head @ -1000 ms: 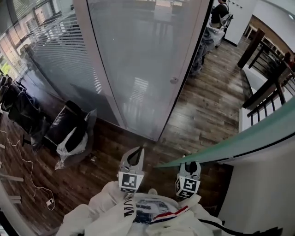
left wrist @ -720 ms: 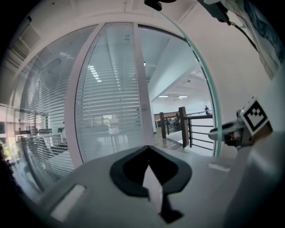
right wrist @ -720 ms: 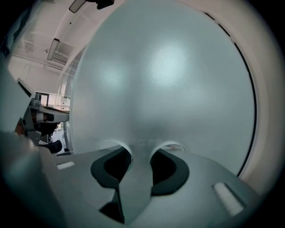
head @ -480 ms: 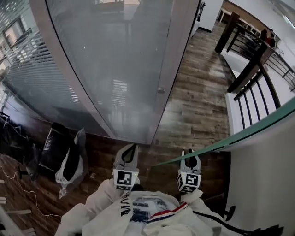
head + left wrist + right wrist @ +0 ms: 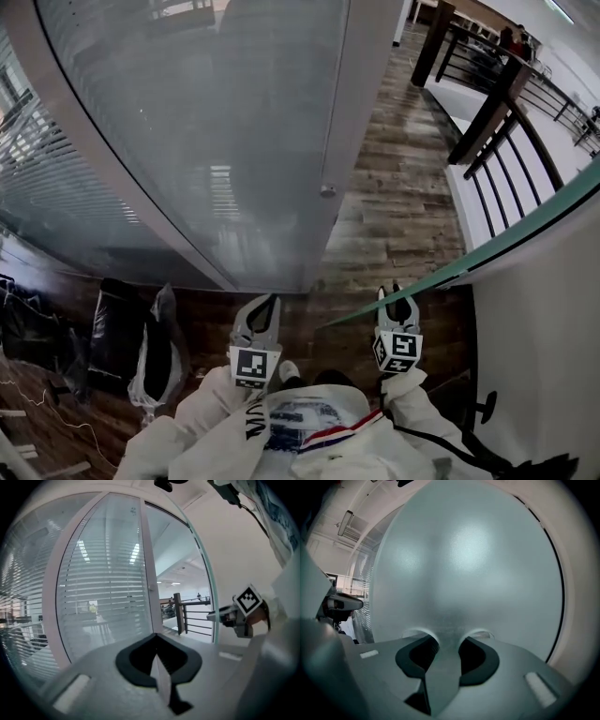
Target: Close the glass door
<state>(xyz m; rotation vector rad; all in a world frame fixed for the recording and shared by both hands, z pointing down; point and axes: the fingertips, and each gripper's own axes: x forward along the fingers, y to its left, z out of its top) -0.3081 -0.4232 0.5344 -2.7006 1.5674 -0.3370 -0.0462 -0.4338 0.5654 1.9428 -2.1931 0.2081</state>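
The glass door (image 5: 487, 251) shows in the head view as a green-edged pane running from lower middle to the right edge. My right gripper (image 5: 397, 292) is shut on that edge. In the right gripper view the frosted door (image 5: 464, 564) fills the picture and its edge passes between my right gripper's (image 5: 449, 641) jaws. My left gripper (image 5: 270, 300) hangs shut and empty to the left, apart from the door. In the left gripper view the left gripper (image 5: 157, 637) points at the doorway, with the door's edge (image 5: 212, 597) and my right gripper (image 5: 218, 617) at the right.
A fixed frosted glass panel (image 5: 234, 141) with a small round knob (image 5: 327, 191) on its white frame stands ahead. A dark wooden railing (image 5: 487, 112) runs at the upper right. Black bags (image 5: 122, 337) and a white plastic bag (image 5: 155, 375) lie on the floor at left. A white wall (image 5: 544, 337) is at the right.
Both grippers have moved forward across the floor and the frosted panel now looks closer. The door's green edge has swung along with the right gripper, which stays clamped on it.
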